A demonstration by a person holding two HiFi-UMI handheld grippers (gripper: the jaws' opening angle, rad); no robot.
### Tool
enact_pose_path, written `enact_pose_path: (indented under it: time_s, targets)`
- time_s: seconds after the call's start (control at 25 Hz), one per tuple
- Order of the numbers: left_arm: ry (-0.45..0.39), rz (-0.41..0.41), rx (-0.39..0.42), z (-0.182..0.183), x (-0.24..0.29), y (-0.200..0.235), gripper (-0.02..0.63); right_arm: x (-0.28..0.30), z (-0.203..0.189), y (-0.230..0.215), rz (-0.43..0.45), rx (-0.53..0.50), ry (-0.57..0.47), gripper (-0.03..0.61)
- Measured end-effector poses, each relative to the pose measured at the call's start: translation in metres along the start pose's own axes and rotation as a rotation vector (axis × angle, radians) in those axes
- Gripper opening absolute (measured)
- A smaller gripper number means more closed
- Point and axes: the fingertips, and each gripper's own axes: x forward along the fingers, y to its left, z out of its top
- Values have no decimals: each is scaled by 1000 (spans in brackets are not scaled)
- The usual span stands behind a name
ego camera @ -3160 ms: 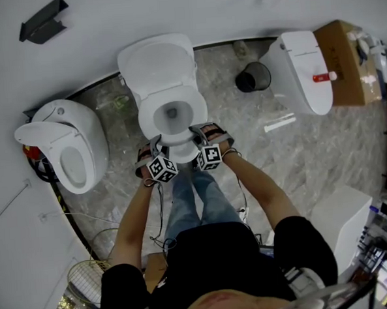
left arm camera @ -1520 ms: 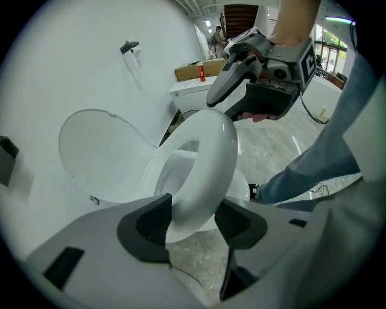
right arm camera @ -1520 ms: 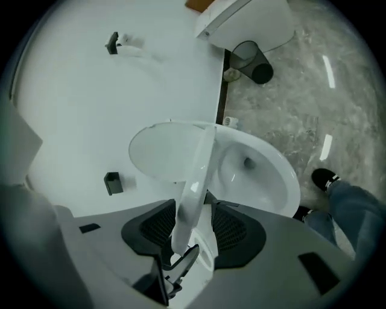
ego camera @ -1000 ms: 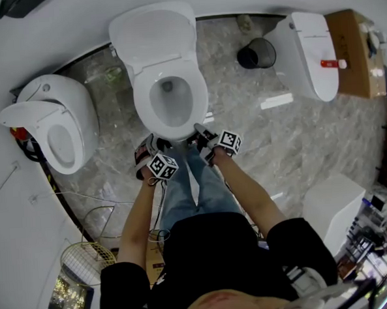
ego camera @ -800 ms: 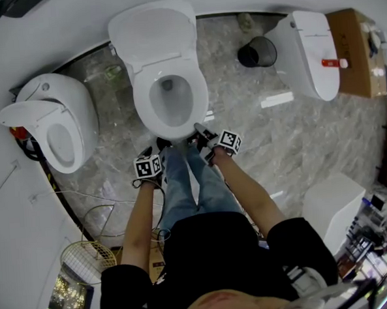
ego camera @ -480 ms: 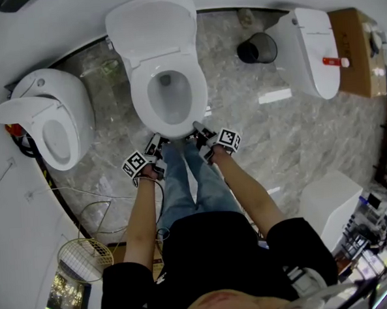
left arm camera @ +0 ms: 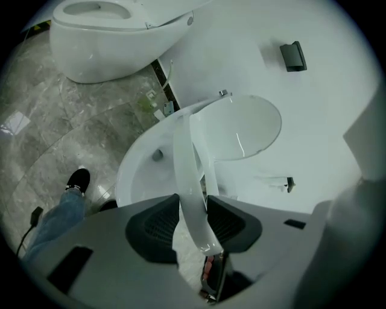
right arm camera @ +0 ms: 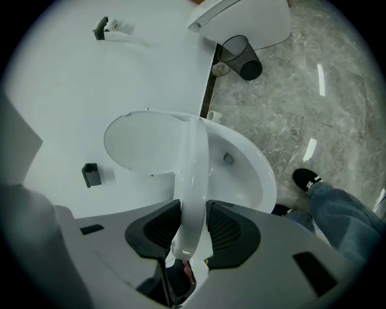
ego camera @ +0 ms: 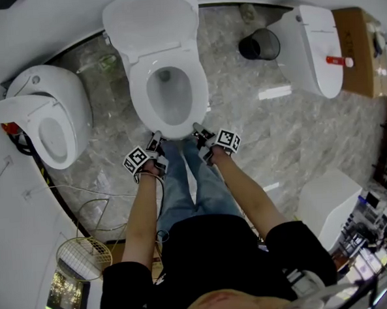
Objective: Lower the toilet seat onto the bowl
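The white toilet seat (ego camera: 201, 91) hangs over the bowl (ego camera: 171, 127), and its lid (ego camera: 149, 22) leans back on the wall. My left gripper (ego camera: 156, 141) is at the seat's front left edge. Its jaws have just been closing, and in the left gripper view the seat's rim (left arm camera: 184, 157) is pinched between the pads of the left gripper (left arm camera: 194, 217). My right gripper (ego camera: 197, 131) is shut on the front right edge, where the seat's rim (right arm camera: 192, 175) runs between the jaws of the right gripper (right arm camera: 193, 226). How far the seat stands off the bowl's rim (left arm camera: 136, 175) I cannot tell.
A second toilet (ego camera: 54, 120) with its seat up stands to the left, and a third toilet (ego camera: 311, 42) is at the upper right beside a black bin (ego camera: 259, 44) and a cardboard box (ego camera: 354, 52). The person's legs (ego camera: 189, 183) stand before the bowl. Cables (ego camera: 85, 203) and a wire basket (ego camera: 82, 255) lie at the lower left.
The left gripper swung out to the left, turned its jaws onto the seat's front edge and closed on it. The right gripper kept its hold and sank a little.
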Motion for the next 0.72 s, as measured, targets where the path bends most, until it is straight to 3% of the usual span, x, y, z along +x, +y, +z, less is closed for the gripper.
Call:
enact_pose_path:
  time_s: [0.32,0.72]
  targets:
    - [37,97,-31,-5,13,30,142,6,-4,-33,-96,-17,5,149]
    - [170,249,3,-13,30,75,153,19,-6,-75,-223,-54,36,153]
